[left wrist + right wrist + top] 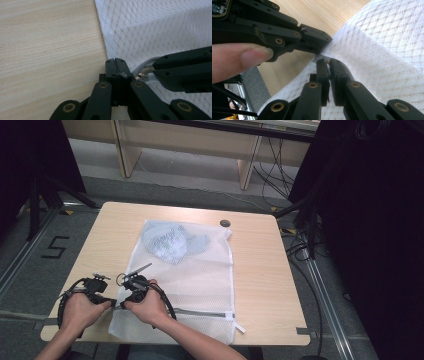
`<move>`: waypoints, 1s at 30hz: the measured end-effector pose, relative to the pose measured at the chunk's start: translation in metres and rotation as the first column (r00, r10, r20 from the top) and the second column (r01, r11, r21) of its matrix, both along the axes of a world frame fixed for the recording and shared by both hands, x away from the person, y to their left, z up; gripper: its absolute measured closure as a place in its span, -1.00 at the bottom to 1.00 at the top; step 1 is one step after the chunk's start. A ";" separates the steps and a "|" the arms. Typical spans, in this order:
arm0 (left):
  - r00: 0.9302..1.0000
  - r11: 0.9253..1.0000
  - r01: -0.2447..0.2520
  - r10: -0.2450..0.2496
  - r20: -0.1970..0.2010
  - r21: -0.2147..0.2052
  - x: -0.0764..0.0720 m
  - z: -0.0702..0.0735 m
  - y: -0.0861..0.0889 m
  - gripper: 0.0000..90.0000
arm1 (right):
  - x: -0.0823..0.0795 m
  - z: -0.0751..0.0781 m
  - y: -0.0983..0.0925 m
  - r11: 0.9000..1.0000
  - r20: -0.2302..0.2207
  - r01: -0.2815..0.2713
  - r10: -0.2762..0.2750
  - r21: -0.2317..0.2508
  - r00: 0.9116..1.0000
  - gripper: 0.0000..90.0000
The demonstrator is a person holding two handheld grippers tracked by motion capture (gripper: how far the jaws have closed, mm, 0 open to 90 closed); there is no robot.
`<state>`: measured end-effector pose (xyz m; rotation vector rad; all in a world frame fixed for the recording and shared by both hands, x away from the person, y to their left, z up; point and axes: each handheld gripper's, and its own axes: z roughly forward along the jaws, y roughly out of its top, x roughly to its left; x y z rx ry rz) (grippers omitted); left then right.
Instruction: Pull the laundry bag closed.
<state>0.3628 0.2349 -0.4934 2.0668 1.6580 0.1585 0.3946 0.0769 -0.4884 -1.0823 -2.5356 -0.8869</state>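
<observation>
White mesh laundry bag [190, 275] flat mid-table, zipper end at 6 o'clock. Left gripper [116, 65] clenched on bag corner, right gripper [329, 65] pinching zipper pull [143, 75]. I'd anchor left, drag right steadily toward 3 o'clock, keeping mesh taut.

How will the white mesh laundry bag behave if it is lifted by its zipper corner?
The white mesh laundry bag lies flat and rumpled, so it would probably droop. The pale blue garment inside would likely slide toward the low end. It seems light.
</observation>
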 end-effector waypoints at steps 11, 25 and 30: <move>1.000 1.000 0.003 -0.003 -0.022 -0.002 0.001 0.001 0.002 1.00 | -0.007 0.004 -0.004 0.999 0.064 -0.004 0.006 -0.038 0.998 0.93; 1.000 1.000 0.007 -0.008 -0.022 -0.018 0.002 0.001 0.004 1.00 | -0.008 0.010 -0.013 0.998 0.097 -0.018 0.024 -0.063 0.995 0.93; 1.000 1.000 0.008 -0.009 -0.023 -0.018 0.002 0.001 0.004 1.00 | -0.010 0.012 -0.018 0.998 0.085 -0.006 0.012 -0.069 0.996 0.93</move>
